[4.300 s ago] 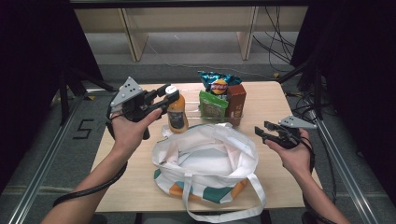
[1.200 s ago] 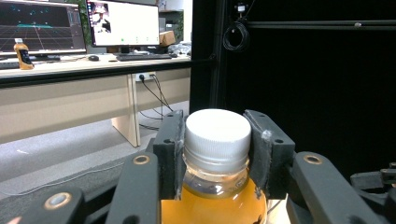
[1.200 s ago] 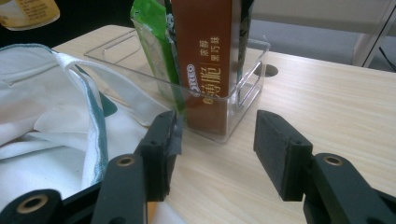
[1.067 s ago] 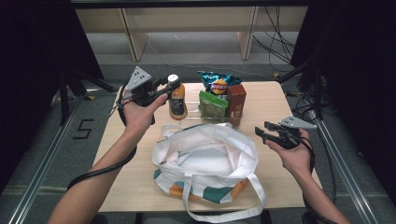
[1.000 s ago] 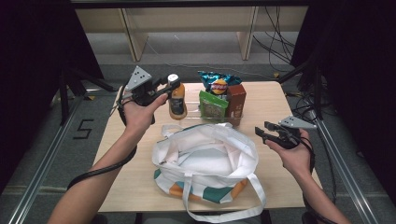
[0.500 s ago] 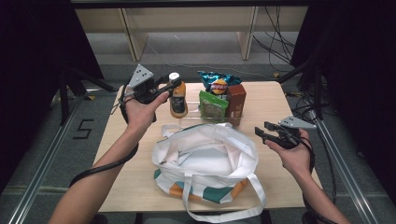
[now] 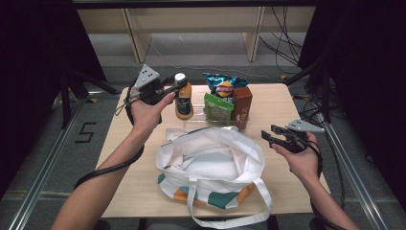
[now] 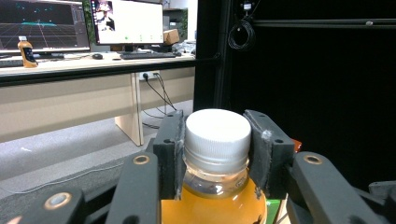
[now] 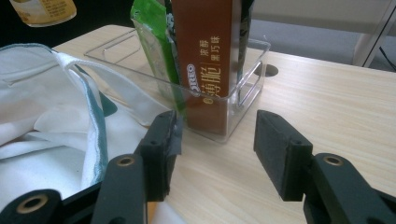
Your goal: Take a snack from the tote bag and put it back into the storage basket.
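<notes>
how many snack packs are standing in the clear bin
3: a blue chip bag at the back, a green packet in front, a brown box at the right. Others may be hidden behind them.

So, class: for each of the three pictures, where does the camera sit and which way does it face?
High view: above the table, looking forward and down; both forearms, left tongs, right tongs.
Left gripper view: on the left tongs, looking level past the bottle.
Right gripper view: low, facing the brown box.
Shared: the bottle, the brown box.
</notes>
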Demonstrator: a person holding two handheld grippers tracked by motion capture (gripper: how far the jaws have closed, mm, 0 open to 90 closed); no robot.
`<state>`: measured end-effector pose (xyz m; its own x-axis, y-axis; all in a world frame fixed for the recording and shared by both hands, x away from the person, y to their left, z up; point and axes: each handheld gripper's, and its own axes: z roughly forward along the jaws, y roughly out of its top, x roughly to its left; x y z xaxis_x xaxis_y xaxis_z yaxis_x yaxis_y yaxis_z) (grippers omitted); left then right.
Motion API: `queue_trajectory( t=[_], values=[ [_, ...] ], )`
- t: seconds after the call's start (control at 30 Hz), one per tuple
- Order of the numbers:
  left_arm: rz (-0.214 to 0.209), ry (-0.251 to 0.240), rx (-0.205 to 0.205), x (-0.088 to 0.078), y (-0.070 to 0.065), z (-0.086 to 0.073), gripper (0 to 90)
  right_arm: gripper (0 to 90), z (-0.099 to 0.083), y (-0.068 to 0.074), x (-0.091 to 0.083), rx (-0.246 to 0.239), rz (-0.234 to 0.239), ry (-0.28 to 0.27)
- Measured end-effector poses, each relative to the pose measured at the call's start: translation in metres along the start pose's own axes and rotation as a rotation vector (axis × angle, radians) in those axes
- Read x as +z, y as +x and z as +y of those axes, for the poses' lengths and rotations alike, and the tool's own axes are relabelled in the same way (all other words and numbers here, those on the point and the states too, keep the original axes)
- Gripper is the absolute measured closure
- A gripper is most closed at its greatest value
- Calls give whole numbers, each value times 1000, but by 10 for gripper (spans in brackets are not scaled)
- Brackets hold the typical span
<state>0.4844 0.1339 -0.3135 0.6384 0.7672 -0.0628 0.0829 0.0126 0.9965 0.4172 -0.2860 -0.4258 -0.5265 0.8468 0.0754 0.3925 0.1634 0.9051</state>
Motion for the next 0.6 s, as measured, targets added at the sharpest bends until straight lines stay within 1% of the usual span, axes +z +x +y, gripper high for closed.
queue_trajectory(
  t=[0.07, 0.1, 0.13, 0.17, 0.2, 0.23, 0.27, 0.3, 0.43, 0.47, 0.5, 0.53, 0.57, 0.6],
  values=[
    [1, 1, -1, 1, 0, -1, 589, 503, 0, 0, 0, 3, 1, -5],
    [1, 2, 0, 2, 0, -1, 589, 503, 0, 0, 0, 14, 10, -3],
    [0, 2, 1, 3, 1, -1, 590, 503, 1, 0, -2, 8, 1, 10],
    [1, 3, 2, 4, 1, -2, 589, 503, 0, 0, -1, 10, -3, -3],
    [3, 4, 4, 4, 2, -2, 589, 503, 0, 3, -3, 43, -8, 11],
    [5, 5, 3, 5, 2, -2, 589, 502, 0, 2, -3, 37, -7, 11],
    [7, 5, 4, 6, 2, -2, 589, 503, 0, 1, -2, 15, -8, 3],
    [7, 7, 6, 6, 3, -2, 589, 503, 0, 0, -3, 9, -7, 9],
    [9, 8, 5, 9, 4, -4, 589, 503, 0, 3, -2, 38, 3, 13],
    [9, 8, 4, 9, 4, -4, 590, 503, 0, 2, -2, 33, 2, 10],
    [10, 9, 6, 10, 4, -4, 590, 503, 0, 3, -2, 39, 3, 13],
    [11, 12, 5, 10, 4, -4, 589, 503, 0, 2, -2, 30, 2, 11],
    [11, 12, 6, 11, 5, -4, 590, 503, 0, 0, -2, 10, 0, 5],
    [11, 13, 6, 11, 5, -5, 590, 503, 0, 0, -2, 8, -1, 5]
  ],
)
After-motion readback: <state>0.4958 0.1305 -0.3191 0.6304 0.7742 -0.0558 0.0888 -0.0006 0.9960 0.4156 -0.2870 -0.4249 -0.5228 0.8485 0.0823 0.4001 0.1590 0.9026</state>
